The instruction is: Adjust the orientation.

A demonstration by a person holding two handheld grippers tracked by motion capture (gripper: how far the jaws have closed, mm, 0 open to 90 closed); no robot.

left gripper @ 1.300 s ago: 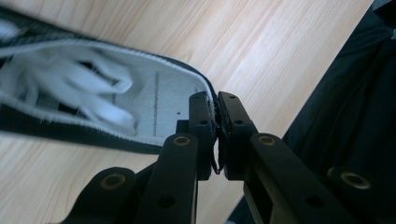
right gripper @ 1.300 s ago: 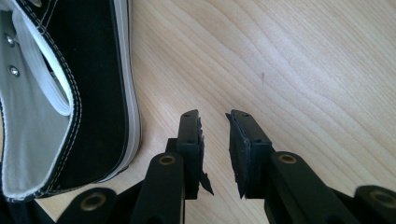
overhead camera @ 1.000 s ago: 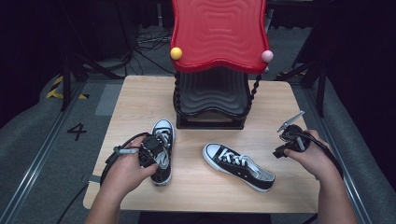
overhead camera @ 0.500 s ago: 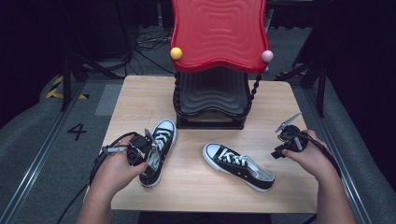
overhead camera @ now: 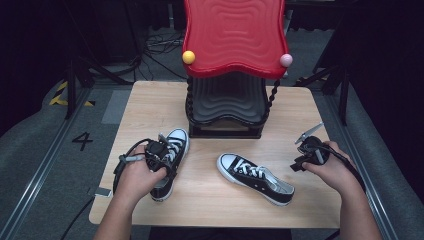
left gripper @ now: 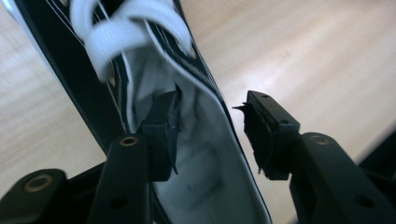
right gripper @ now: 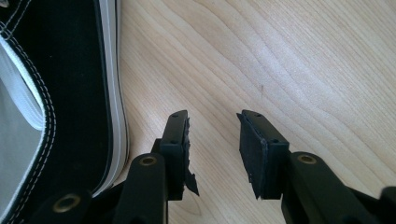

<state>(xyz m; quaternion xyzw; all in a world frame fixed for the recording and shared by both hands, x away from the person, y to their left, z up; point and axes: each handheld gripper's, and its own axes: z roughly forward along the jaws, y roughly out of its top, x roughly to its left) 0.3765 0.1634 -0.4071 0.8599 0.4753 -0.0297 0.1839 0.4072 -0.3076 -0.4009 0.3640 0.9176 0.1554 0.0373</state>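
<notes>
Jaws of the left gripper have just been opening and now stand wide, straddling the collar wall of a black canvas sneaker with white laces; one pad sits inside the shoe, the other outside, neither pressing. Jaws of the right gripper have also just been opening, with bare pale wooden tabletop between them and a second black canvas sneaker just beside one jaw. Beyond both, a red wavy-topped black shelf stand rises against a dark room.
</notes>
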